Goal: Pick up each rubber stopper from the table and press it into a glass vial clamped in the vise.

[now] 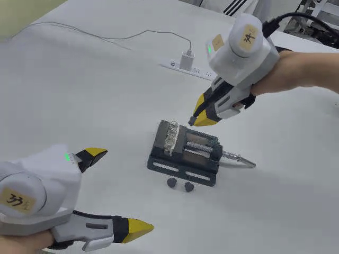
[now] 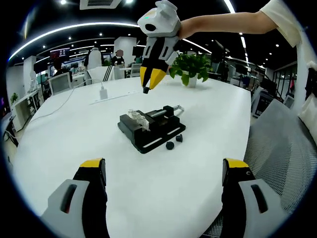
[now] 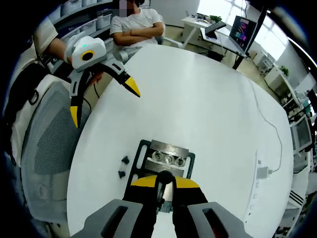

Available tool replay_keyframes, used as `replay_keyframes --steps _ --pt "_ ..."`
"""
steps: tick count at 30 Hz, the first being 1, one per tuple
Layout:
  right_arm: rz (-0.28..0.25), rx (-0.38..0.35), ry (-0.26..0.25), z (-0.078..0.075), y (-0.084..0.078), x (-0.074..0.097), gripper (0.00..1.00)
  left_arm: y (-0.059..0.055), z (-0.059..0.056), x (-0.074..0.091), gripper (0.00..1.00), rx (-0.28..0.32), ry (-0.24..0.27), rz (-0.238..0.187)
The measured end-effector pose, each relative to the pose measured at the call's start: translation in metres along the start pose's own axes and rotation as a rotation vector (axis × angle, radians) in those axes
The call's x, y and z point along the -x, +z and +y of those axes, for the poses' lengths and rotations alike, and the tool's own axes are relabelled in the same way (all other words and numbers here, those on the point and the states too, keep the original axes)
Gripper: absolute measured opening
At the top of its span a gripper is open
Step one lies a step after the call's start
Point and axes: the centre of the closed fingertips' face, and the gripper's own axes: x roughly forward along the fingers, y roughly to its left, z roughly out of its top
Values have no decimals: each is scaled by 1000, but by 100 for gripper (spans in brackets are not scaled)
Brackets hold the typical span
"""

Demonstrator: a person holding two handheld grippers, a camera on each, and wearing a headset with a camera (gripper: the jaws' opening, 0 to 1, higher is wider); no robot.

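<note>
Stopper [image 3: 165, 179] is sitting pinched in the right gripper [image 1: 197, 119], hovering near the vials [image 3: 168, 158], probably lining up to press down. The vise [image 1: 183, 153] is clamping them upright on the table [image 1: 79, 95], away from its edges; two stoppers [image 1: 171, 182] are lying beside it. Left gripper [image 1: 127, 190] is hanging released.

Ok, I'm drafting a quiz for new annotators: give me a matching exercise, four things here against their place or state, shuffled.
1. left gripper
2. right gripper
3. glass vials
4. two loose stoppers

A. clamped in the vise
B. on the table beside the vise
C. open, holding nothing
D. shut on a stopper above the vise

Pairs: 1-C, 2-D, 3-A, 4-B
</note>
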Motion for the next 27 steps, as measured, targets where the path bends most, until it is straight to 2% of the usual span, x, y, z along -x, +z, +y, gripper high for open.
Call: replay_keyframes --steps 6,14,19,27 --pt "45 39 44 -13 3 -10 6 -1 2 -1 97 -1 -2 7" --pt "94 74 115 -16 3 -28 6 -6 6 -1 97 21 10 17" --pt "107 69 136 -20 4 -38 6 -8 7 -3 97 31 11 22" --pt "130 58 155 -19 -3 -49 6 -10 8 -4 96 52 13 23"
